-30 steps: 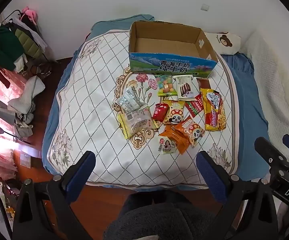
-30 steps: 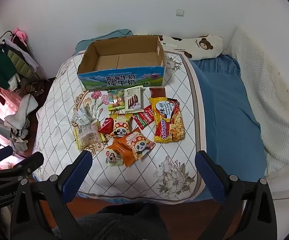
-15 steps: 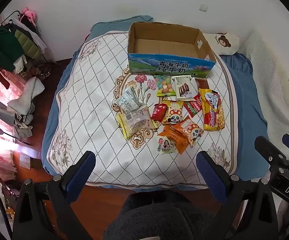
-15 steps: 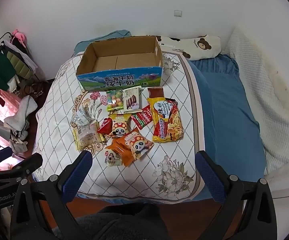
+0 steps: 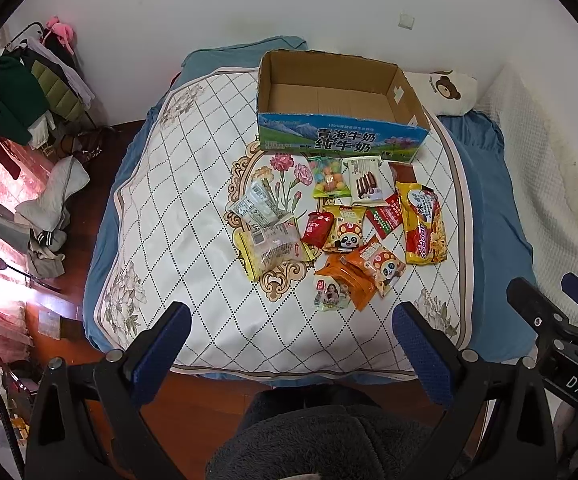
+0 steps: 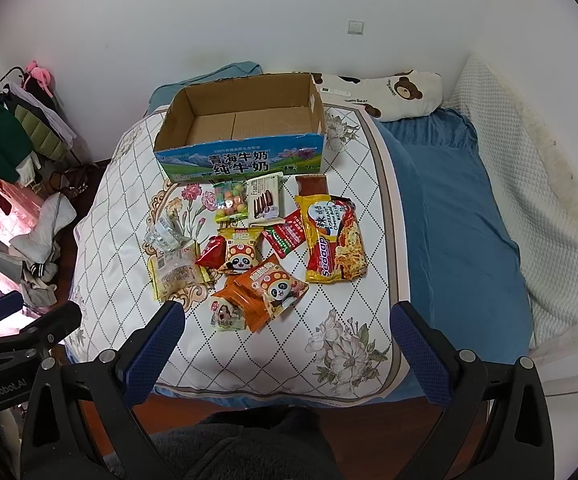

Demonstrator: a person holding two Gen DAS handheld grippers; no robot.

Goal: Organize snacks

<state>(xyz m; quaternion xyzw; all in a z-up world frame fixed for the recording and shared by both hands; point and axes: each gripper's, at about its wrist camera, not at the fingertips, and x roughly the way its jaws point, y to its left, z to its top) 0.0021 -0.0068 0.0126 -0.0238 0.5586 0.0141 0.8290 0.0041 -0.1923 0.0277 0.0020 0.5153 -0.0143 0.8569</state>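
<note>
Several snack packets lie in a loose pile on the quilted bed cover: a yellow noodle pack, panda packets, a candy bag, a biscuit pack and clear wrapped packs. An empty open cardboard box stands behind them. My left gripper and right gripper are both open and empty, held above the bed's near edge.
A bear-print pillow lies at the back right by the wall. A blue sheet covers the bed's right side. A clothes rack and heaped clothes stand on the wooden floor to the left.
Both views have drifted slightly; the bed and snacks sit a little differently in frame. No snack has moved and both grippers stay open.
</note>
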